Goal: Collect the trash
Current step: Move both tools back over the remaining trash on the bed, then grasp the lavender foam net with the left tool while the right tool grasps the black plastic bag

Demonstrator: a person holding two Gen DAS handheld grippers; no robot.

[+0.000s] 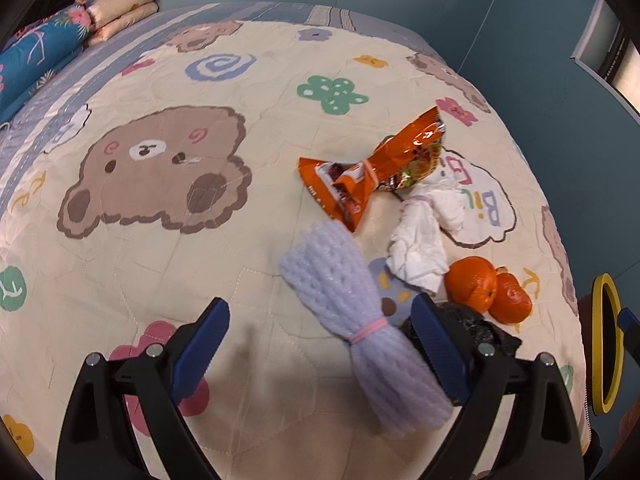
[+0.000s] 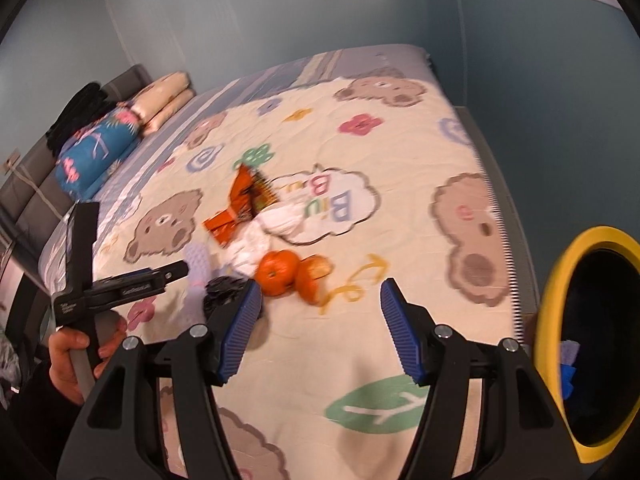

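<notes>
One yellow-rimmed bin (image 2: 560, 264) holds blue scraps (image 2: 568, 376); both tools, left (image 1: 320, 344) and right (image 2: 320, 320), spread, empty.

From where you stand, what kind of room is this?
Most likely a bedroom. A wide bed fills the view, spread with a quilt printed with cartoon bears, and folded bedding is stacked at its head against a padded headboard. Plain blue walls close in around it.
</notes>
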